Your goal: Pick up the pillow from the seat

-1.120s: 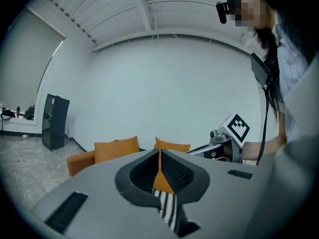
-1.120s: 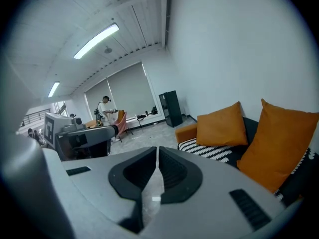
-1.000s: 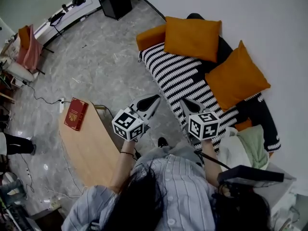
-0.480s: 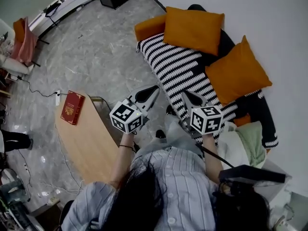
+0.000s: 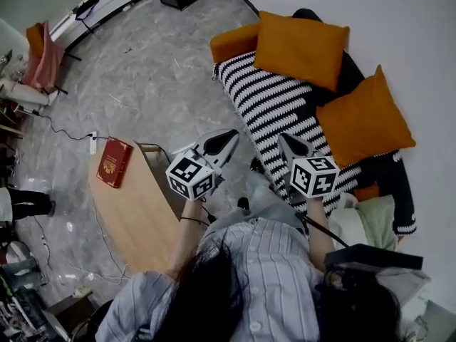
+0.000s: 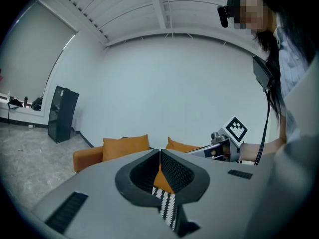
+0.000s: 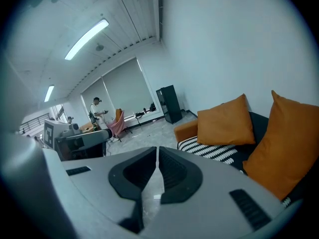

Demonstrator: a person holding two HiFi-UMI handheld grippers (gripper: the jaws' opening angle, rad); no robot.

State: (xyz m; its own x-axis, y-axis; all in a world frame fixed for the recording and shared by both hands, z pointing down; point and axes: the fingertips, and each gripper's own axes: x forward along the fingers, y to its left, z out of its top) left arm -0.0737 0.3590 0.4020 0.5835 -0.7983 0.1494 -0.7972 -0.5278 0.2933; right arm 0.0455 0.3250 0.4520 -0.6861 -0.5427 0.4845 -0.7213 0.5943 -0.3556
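Two orange pillows lean on the back of a sofa covered by a black-and-white striped throw (image 5: pixel 274 105): one pillow (image 5: pixel 303 48) at the far end, the other pillow (image 5: pixel 367 125) nearer me. My left gripper (image 5: pixel 229 135) is shut and empty, hovering over the floor just short of the sofa's front edge. My right gripper (image 5: pixel 283 138) is shut and empty too, above the striped seat. In the left gripper view its own jaws (image 6: pixel 160 152) are closed, pointing at the pillows (image 6: pixel 125 146). The right gripper (image 7: pixel 157 148) faces the far pillow (image 7: pixel 227 119) and the near pillow (image 7: pixel 289 143).
An orange armrest (image 5: pixel 235 43) ends the sofa. To my left a curved wooden table (image 5: pixel 135 212) carries a red book (image 5: pixel 114 162). Cables run over the grey floor. A pale green cloth (image 5: pixel 374 216) lies at the sofa's near end. A person (image 7: pixel 97 111) stands far off.
The head view has shifted a little, so the sofa and pillows sit further right. Both grippers stay shut, holding nearly the same places before the sofa.
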